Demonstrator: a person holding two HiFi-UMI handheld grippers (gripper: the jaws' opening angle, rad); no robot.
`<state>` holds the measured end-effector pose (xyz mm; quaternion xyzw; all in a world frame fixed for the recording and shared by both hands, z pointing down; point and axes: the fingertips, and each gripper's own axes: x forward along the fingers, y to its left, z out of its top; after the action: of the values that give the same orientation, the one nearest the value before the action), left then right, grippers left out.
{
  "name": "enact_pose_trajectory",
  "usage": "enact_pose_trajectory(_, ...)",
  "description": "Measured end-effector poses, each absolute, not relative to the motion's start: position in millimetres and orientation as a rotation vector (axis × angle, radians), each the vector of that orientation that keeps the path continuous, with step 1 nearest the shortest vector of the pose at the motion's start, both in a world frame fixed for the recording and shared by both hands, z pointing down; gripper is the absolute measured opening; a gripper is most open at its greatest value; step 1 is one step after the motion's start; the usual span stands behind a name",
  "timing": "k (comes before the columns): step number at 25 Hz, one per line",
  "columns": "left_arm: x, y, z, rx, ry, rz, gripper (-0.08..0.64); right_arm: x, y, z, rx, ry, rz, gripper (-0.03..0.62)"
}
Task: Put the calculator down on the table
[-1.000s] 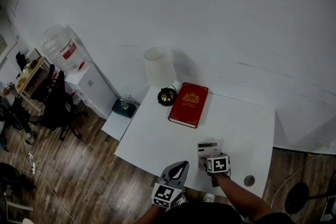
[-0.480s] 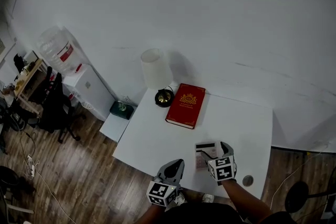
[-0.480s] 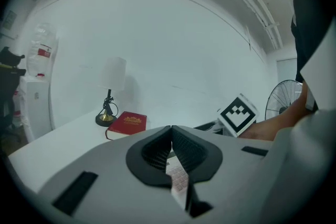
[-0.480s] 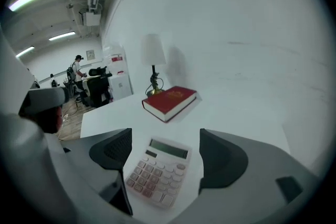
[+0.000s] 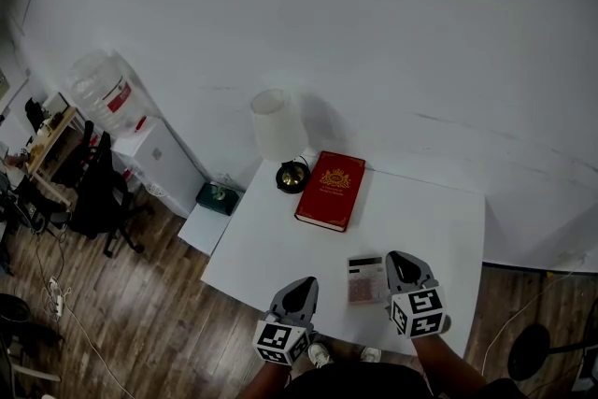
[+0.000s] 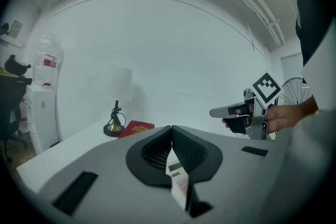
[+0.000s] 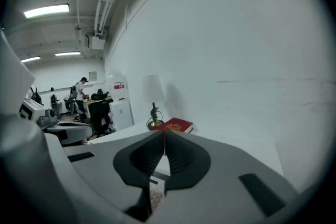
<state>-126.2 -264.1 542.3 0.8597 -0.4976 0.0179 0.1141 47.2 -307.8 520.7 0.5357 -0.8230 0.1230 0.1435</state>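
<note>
The grey calculator (image 5: 365,279) lies flat on the white table (image 5: 280,238) near its front edge, with nothing holding it. Just right of it, my right gripper (image 5: 401,258) is raised above the table, its jaws closing with nothing between them. In the right gripper view the jaws (image 7: 164,132) meet at the tip and the calculator (image 7: 155,194) shows below them. My left gripper (image 5: 304,283) hovers at the table's front edge, left of the calculator. Its jaws (image 6: 171,127) are shut and empty, with the calculator (image 6: 178,181) showing beneath them and the right gripper (image 6: 212,112) off to the right.
A red book (image 5: 330,190) and a lamp (image 5: 278,131) with a white shade stand at the back of the table. Left of the table are a low stand with a green box (image 5: 217,196), a white cabinet (image 5: 159,154), a water bottle (image 5: 103,89) and an office chair (image 5: 93,192).
My right gripper has let go of the calculator, risen off it to the right and closed its jaws. The calculator stays flat on the table. My left gripper has shifted slightly.
</note>
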Motion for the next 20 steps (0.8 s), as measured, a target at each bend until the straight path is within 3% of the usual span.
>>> enact_pose_trajectory(1, -124.4, -263.9, 540.8, 2.53, -1.458, 0.053, 0.018, 46.3, -306.4, 515.9, 1.537, -2.38, 0.326, 0.018)
enact_pose_trajectory(7, -111.0, -259.0, 541.6, 2.609, -1.401, 0.081, 0.018, 25.2, -290.9, 489.3, 1.425, -2.387, 0.012, 0.017)
enact_pose_trajectory(20, -106.3, -251.0, 548.0, 2.611, -1.38, 0.116, 0.018, 13.0, -274.2, 481.7, 1.384, -2.481, -0.118, 0.017)
